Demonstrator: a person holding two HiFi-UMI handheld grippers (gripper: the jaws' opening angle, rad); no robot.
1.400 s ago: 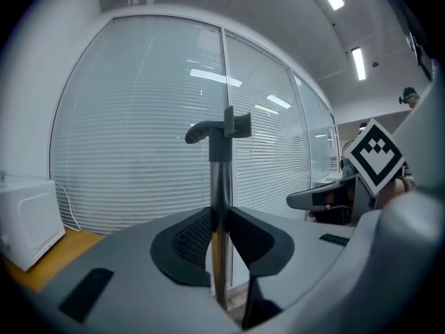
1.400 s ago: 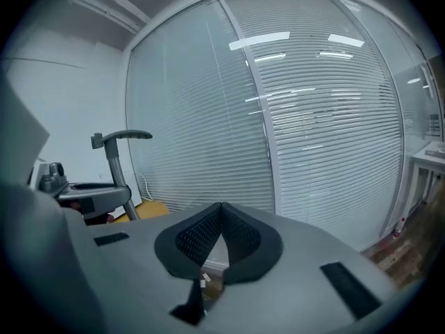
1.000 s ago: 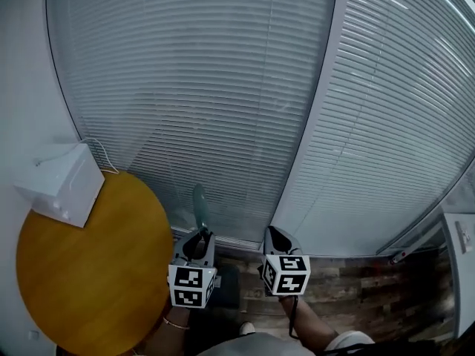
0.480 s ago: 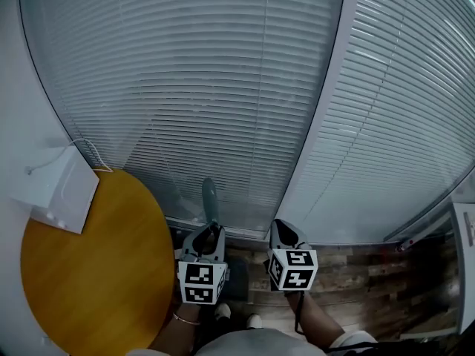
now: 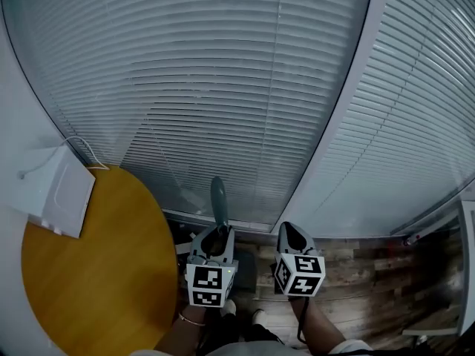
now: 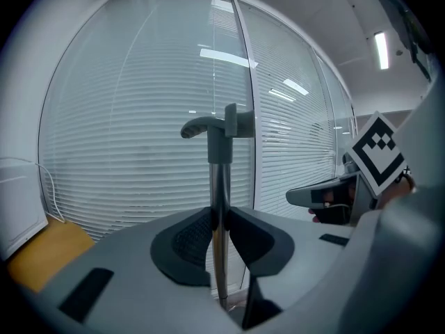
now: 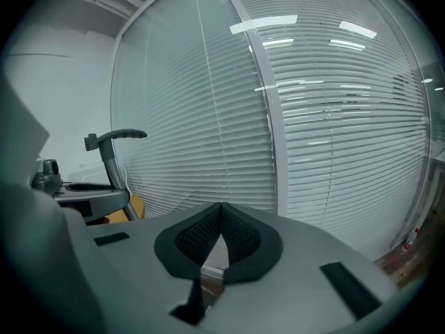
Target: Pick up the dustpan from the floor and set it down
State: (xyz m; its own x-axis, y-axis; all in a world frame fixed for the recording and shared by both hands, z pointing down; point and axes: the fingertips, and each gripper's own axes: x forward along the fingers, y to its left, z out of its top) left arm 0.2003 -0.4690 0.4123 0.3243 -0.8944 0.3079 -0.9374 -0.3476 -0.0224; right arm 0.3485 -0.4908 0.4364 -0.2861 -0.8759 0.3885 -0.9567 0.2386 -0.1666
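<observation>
- A person's left gripper [image 5: 217,233] is clamped on the slim metal pole of the dustpan [image 5: 218,199]. The pads pinch the shaft [image 6: 220,186] from both sides.
- The pole stands upright, and its curved grey grip [image 6: 208,126] rises above the jaws in front of closed venetian blinds [image 5: 223,87].
- The pan end lies below the gripper body and cannot be made out clearly.
- The right gripper [image 5: 288,230] hangs just beside the left at about the same height, with its jaws [image 7: 221,232] pressed together on nothing.
- To the left of the dustpan is a round wooden table [image 5: 89,273] bearing a white paper bag [image 5: 56,195].
- Wood-plank flooring [image 5: 371,273] runs along the base of the blinds.
</observation>
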